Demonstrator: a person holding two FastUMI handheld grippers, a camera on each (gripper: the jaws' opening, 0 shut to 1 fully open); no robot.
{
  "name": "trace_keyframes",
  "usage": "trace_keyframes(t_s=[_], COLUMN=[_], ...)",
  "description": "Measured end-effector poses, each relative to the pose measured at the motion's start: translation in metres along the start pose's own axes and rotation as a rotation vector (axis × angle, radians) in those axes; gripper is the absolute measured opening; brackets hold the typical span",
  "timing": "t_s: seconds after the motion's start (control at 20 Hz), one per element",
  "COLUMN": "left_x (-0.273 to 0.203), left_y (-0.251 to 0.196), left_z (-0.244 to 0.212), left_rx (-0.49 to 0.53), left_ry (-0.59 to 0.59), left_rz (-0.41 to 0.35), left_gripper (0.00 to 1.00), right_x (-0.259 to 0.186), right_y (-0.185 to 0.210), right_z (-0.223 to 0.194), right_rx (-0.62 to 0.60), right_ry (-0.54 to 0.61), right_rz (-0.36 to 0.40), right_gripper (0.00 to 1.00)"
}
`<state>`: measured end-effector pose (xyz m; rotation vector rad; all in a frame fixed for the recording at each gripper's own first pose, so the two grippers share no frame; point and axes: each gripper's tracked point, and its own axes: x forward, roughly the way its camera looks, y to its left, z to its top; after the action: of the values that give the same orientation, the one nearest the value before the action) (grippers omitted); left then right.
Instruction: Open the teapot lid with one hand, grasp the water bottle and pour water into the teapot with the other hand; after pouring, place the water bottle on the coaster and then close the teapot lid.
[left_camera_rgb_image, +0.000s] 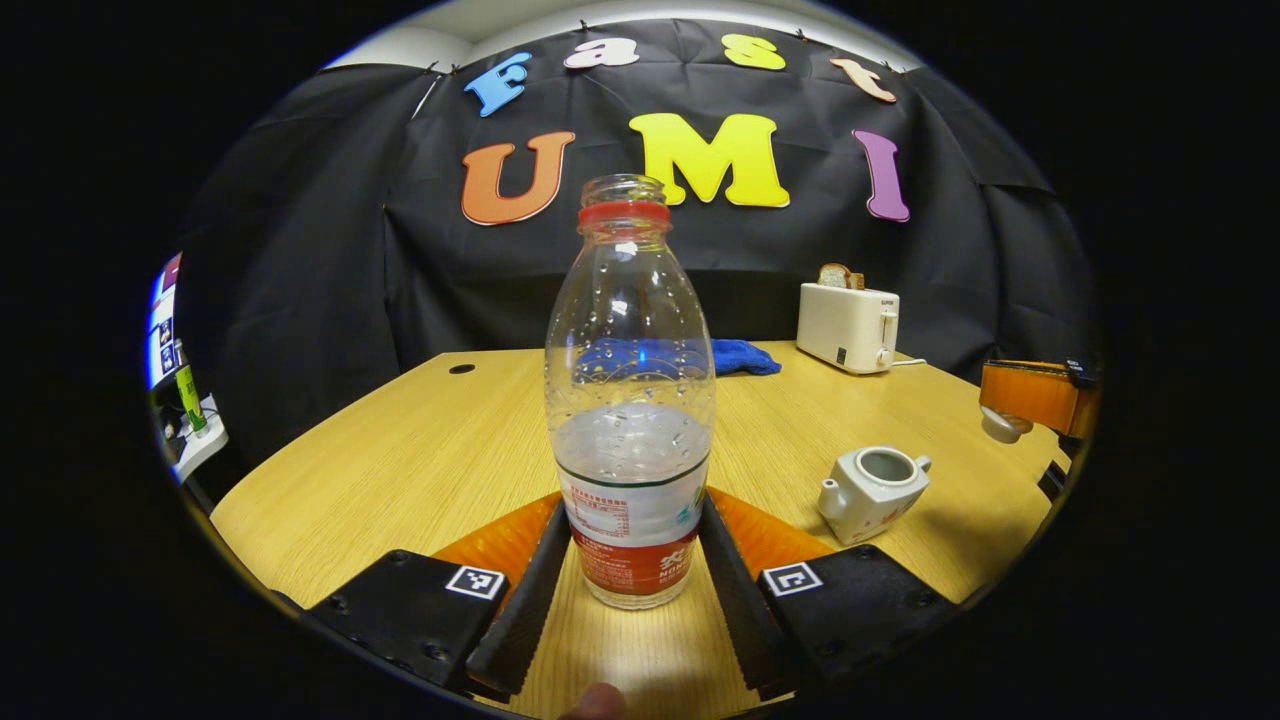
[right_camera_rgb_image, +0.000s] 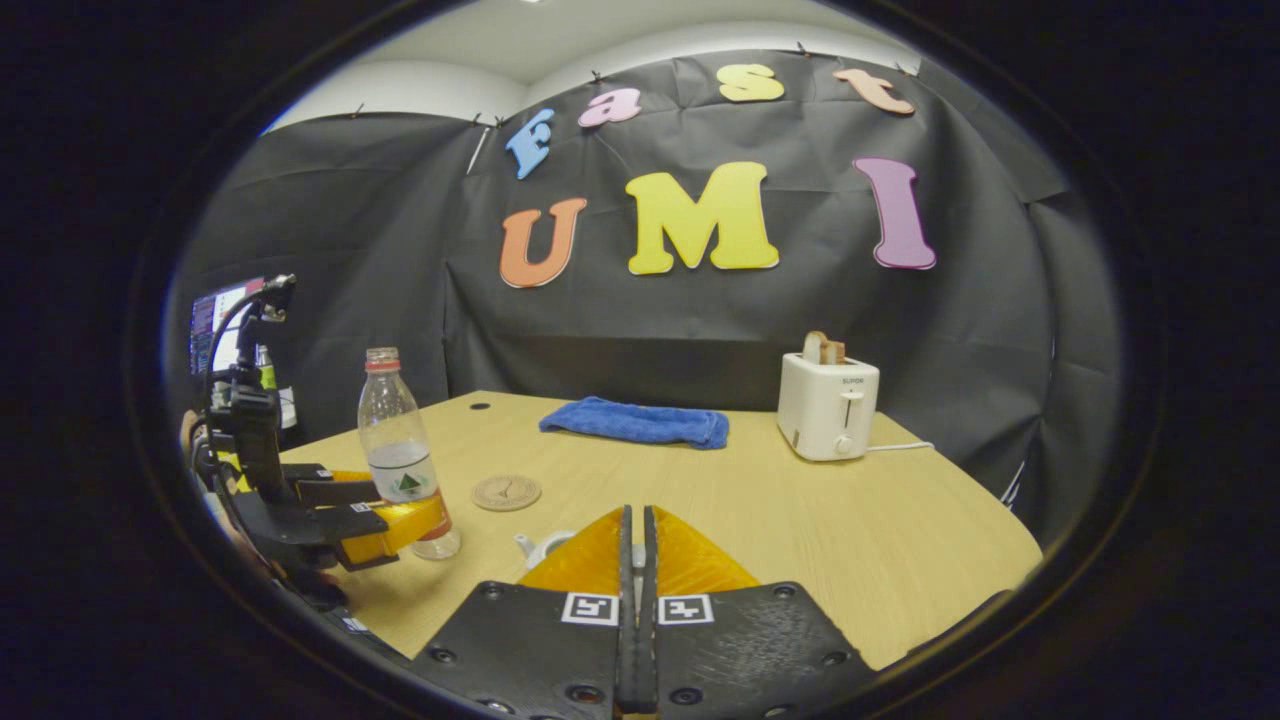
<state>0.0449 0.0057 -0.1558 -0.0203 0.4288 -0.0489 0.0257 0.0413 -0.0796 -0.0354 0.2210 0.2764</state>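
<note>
A clear water bottle (left_camera_rgb_image: 630, 400), uncapped with a red neck ring and about half full, stands upright on the wooden table (left_camera_rgb_image: 420, 460). My left gripper (left_camera_rgb_image: 636, 510) is shut on its labelled lower part, a finger on each side. From the right gripper view, the bottle (right_camera_rgb_image: 398, 450) and the left gripper (right_camera_rgb_image: 400, 525) are at the left. The small white teapot (left_camera_rgb_image: 872, 490) sits to the bottle's right with its top open. My right gripper (right_camera_rgb_image: 637, 520) is shut on the teapot lid (left_camera_rgb_image: 1003, 425), held above the table. A round coaster (right_camera_rgb_image: 506, 492) lies behind the bottle.
A blue cloth (right_camera_rgb_image: 640, 422) lies at the back of the table. A white toaster (right_camera_rgb_image: 828, 405) with bread in it stands at the back right, its cord trailing right. A monitor (right_camera_rgb_image: 215, 320) sits beyond the table's left edge.
</note>
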Motion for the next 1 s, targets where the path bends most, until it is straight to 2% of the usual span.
trace_keyframes(t_s=[0.05,0.2,0.5,0.65,0.8,1.0], left_x=[-0.001,-0.005,-0.013,-0.012,-0.008,-0.003], left_y=[0.007,0.015,0.024,0.029,0.026,0.024], left_z=[-0.001,0.007,0.026,0.025,0.021,0.029], left_rx=[0.05,0.198,0.503,0.668,0.817,1.048], left_ry=[0.014,0.019,0.02,0.05,0.077,0.072], left_rz=[0.041,0.085,0.131,0.162,0.16,0.196], left_gripper=[0.78,0.77,0.76,0.76,0.75,0.74], right_x=[0.001,-0.001,-0.008,-0.009,-0.014,-0.018], right_y=[-0.002,-0.006,-0.017,-0.025,-0.033,-0.045], right_z=[0.0,-0.001,0.002,0.002,-0.001,-0.007], right_rx=[0.002,0.007,0.009,0.016,0.015,0.03], right_ry=[0.002,0.0,-0.01,-0.012,-0.012,-0.008], right_rz=[0.0,0.001,0.005,0.004,-0.002,-0.015], right_gripper=[0.0,0.0,0.0,0.0,0.0,0.0])
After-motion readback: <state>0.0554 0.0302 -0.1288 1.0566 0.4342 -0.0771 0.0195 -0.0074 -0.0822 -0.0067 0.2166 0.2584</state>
